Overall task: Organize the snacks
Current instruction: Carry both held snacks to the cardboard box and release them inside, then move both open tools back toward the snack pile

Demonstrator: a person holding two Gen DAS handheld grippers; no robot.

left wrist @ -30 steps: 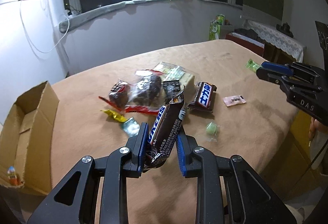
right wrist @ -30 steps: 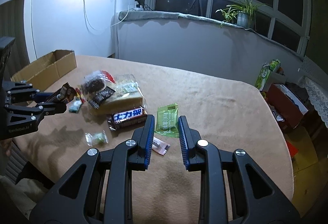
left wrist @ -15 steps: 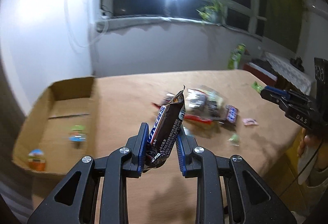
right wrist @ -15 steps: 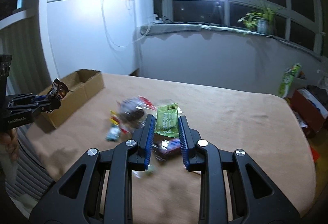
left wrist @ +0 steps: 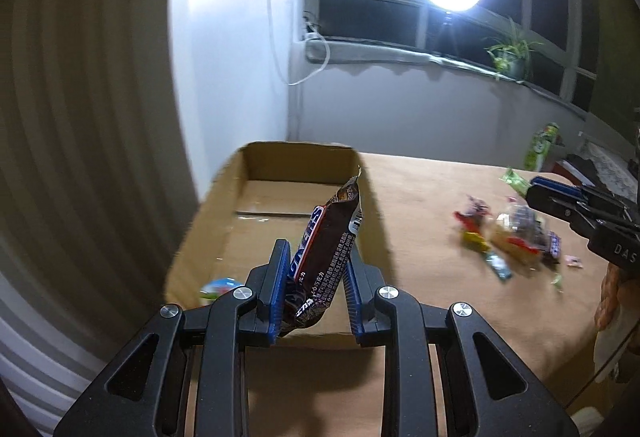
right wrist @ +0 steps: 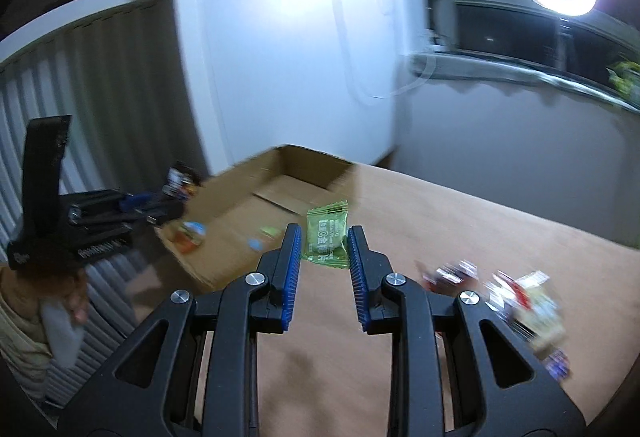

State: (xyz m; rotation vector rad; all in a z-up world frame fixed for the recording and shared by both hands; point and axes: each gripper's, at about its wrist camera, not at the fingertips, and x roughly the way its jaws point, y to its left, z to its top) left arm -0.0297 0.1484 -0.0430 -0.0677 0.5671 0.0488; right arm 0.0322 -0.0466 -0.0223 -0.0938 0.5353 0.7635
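Left gripper (left wrist: 316, 265) pinching brown Snickers bar (left wrist: 328, 249) between jaws, wrapper crinkled, tilting upright at frame centre, over cardboard box (left wrist: 224, 213). Right gripper (right wrist: 323, 251) pinching small green packet (right wrist: 326, 239) with white print, centre frame, near box edge. Remaining snacks (left wrist: 508, 237) lying blurred on tan table (left wrist: 432, 221), right side.

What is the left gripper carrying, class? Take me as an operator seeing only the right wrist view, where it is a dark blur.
Observer: The left gripper is shut on a Snickers bar, its brown wrapper standing up out of the jaws.
Operator: How does it sit against the box?
Observer: In the left wrist view it is lined up with the open cardboard box, just at its near wall.
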